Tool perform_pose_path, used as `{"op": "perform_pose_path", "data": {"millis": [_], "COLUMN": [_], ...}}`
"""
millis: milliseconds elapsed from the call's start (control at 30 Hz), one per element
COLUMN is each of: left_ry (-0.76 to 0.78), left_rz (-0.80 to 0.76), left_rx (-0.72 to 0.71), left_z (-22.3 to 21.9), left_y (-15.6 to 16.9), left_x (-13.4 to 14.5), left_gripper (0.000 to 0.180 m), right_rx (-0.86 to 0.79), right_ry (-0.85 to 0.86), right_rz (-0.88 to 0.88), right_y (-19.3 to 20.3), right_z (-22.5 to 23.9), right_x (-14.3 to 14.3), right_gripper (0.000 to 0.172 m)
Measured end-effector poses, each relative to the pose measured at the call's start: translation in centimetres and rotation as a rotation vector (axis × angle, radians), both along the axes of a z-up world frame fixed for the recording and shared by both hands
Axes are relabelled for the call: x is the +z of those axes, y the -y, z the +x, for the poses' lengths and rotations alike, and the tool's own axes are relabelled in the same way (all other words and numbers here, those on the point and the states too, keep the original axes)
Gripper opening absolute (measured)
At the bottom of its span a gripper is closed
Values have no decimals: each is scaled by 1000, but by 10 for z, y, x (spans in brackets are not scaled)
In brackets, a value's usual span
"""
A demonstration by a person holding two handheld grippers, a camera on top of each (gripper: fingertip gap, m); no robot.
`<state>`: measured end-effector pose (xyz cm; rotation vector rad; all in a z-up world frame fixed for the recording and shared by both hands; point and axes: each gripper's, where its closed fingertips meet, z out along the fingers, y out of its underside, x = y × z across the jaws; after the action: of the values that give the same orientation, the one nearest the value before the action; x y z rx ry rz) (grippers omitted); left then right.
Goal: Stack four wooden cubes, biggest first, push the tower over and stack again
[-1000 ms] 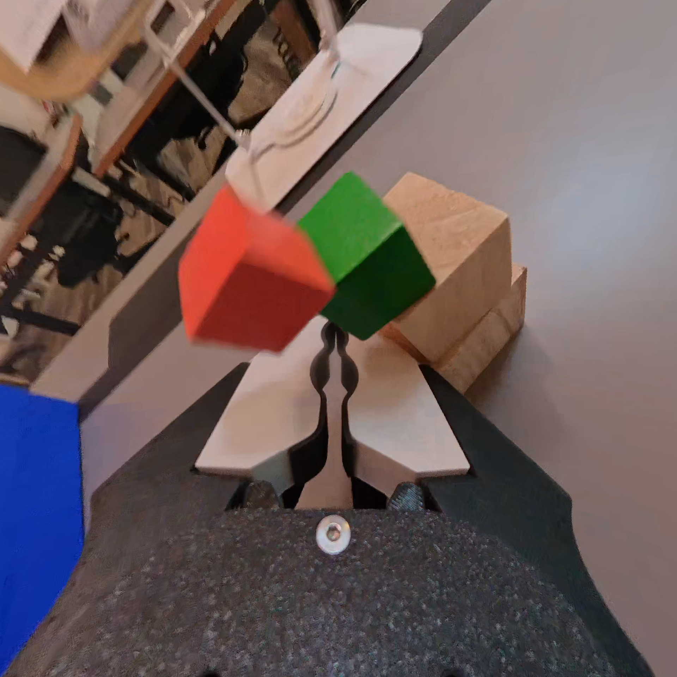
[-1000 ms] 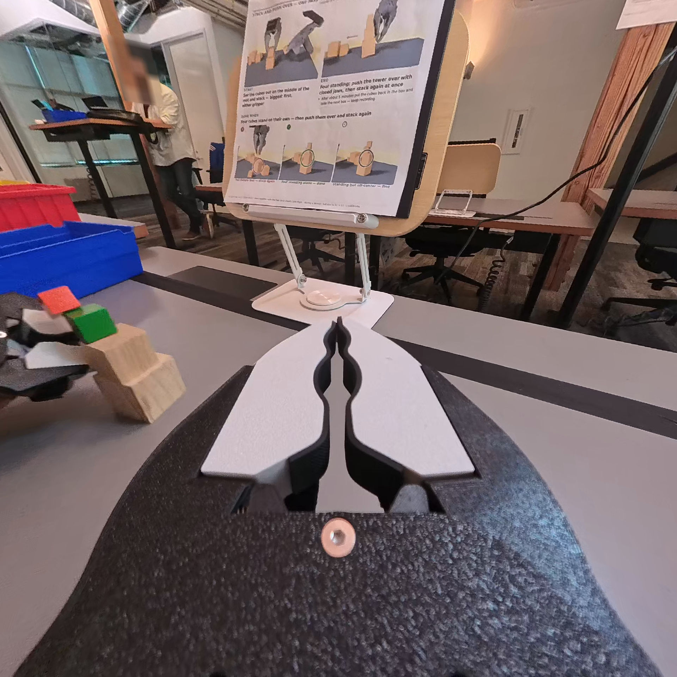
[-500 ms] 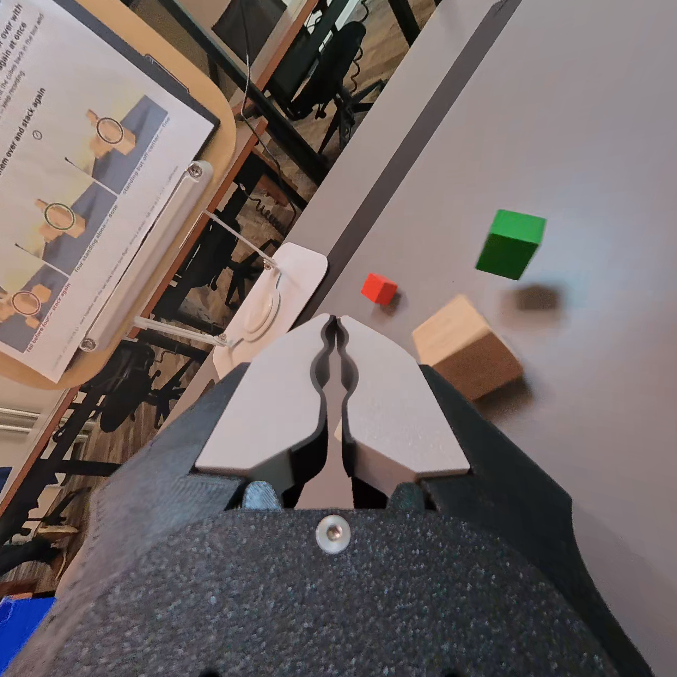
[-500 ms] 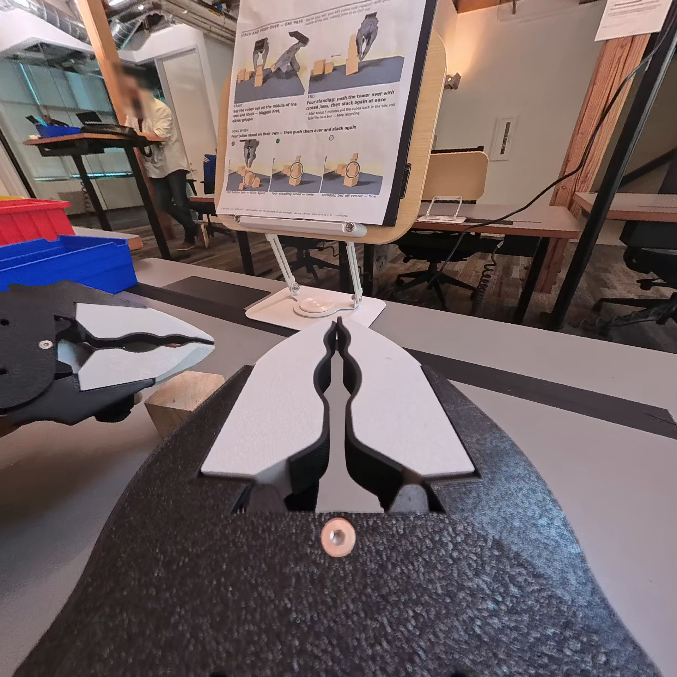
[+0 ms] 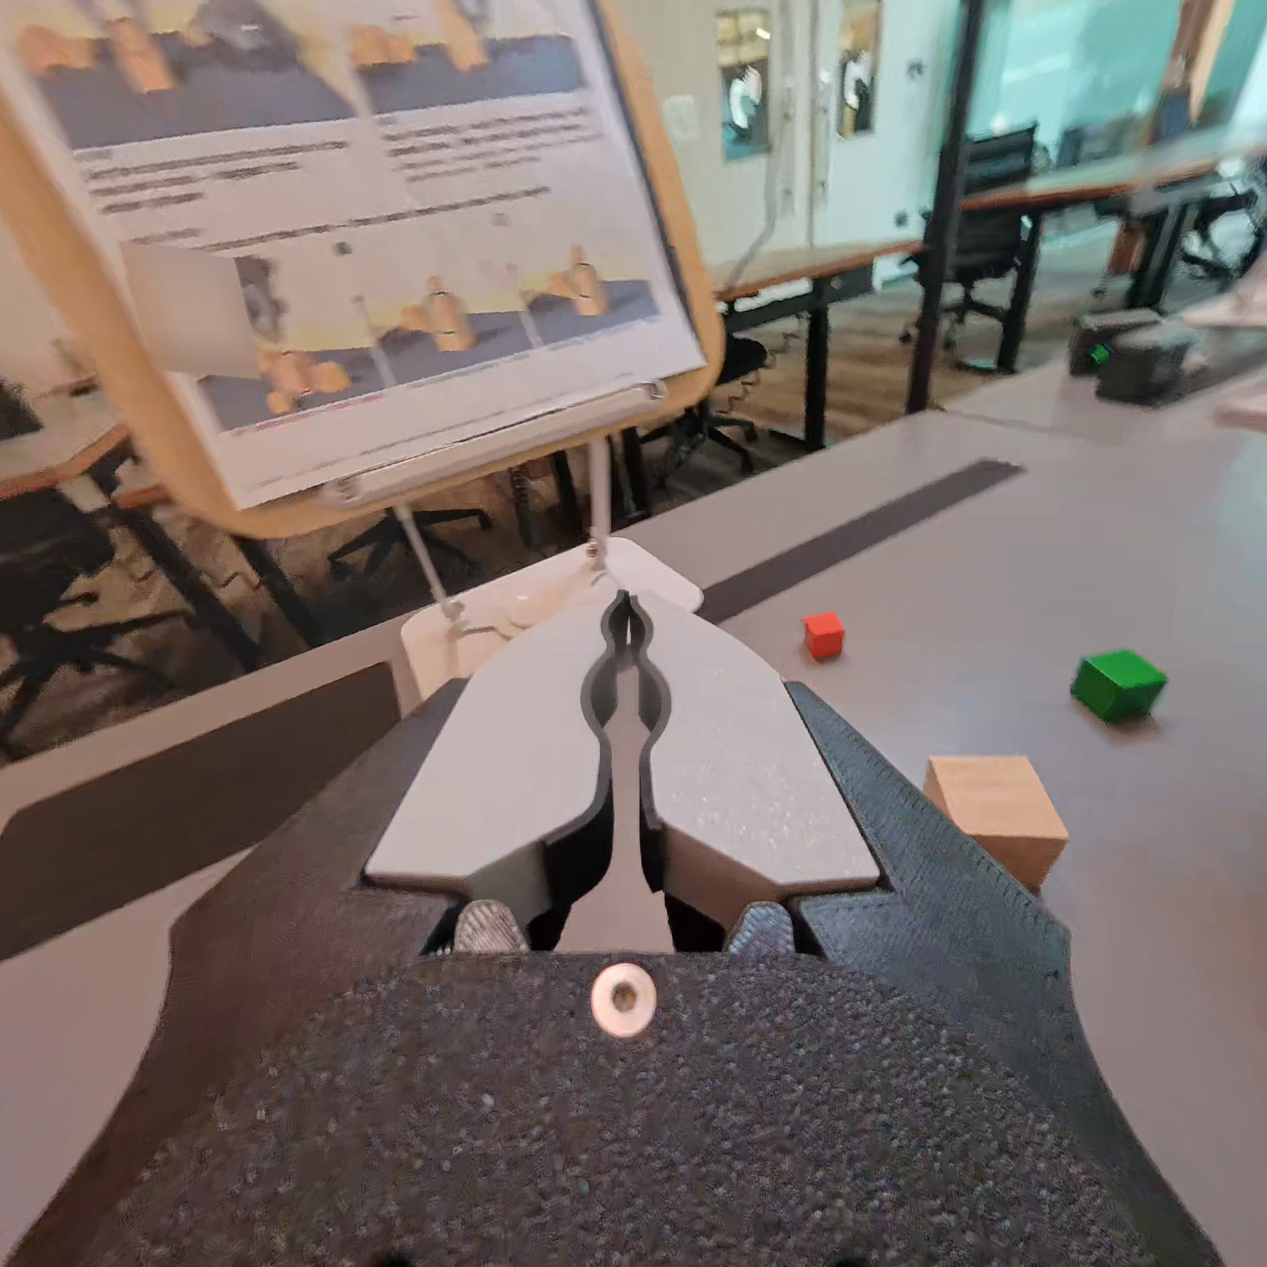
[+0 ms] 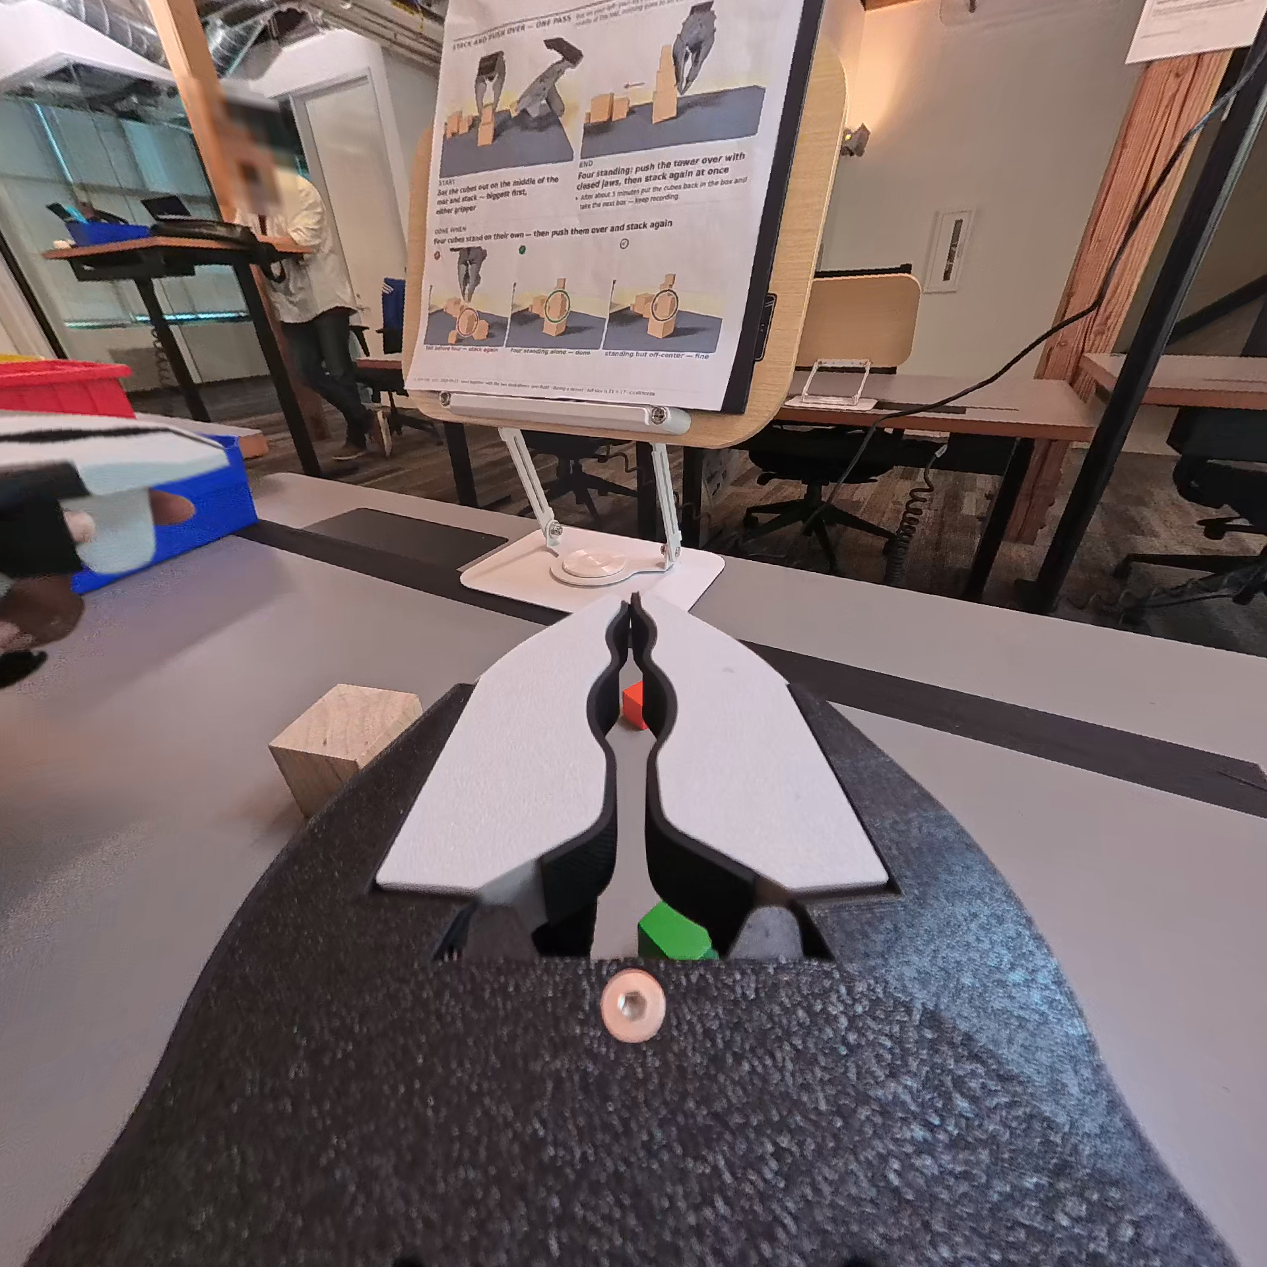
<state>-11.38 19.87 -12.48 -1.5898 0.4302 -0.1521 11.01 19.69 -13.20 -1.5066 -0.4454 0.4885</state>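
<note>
My left gripper [image 5: 625, 603] is shut with nothing between its fingertips, raised over the grey table [image 5: 1028, 548]. To its right lie a wooden cube [image 5: 994, 816], a green cube [image 5: 1117, 685] and a small red cube [image 5: 823, 634], apart from one another. My right gripper [image 6: 632, 607] is shut with nothing in it, above the table. Through its gaps I see the red cube [image 6: 634, 703] and the green cube [image 6: 672, 932] on the table below. The wooden cube [image 6: 343, 740] lies left of it. The left gripper [image 6: 103, 473] shows blurred at the far left.
A wooden board with an instruction sheet [image 6: 603, 206] stands on a white stand [image 6: 589, 565] at the table's far edge. Blue [image 6: 199, 507] and red [image 6: 62, 387] bins sit at the far left. A person [image 6: 302, 288] stands in the background. Across from one pair of fingers to the other is roughly 25 cm. The left gripper is farther from the green cube [image 6: 672, 932], some 30 cm, than the right, some 12 cm. It is also in sight in the left wrist view [image 5: 1134, 668].
The cube stack the left gripper was pushing against has toppled; red, green and wooden cubes scattered over the table. The left gripper swung up and away to the left. Both stayed shut.
</note>
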Motion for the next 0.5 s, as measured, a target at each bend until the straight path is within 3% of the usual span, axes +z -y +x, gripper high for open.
{"op": "perform_pose_path", "data": {"millis": [133,267,500], "left_ry": [106,219,195], "left_rz": [46,28,51], "left_rx": [198,313,354], "left_z": [-75,-134,-183], "left_y": [-3,1,2], "left_x": [8,-6,-39], "left_gripper": [0,0,0], "right_rx": [4,5,25], "right_ry": [8,16,61], "right_rz": [0,-6,-19], "right_y": [1,0,-1], "right_z": [-2,-3,-11], "right_x": [-1,-5,-18], "right_gripper": [0,0,1]}}
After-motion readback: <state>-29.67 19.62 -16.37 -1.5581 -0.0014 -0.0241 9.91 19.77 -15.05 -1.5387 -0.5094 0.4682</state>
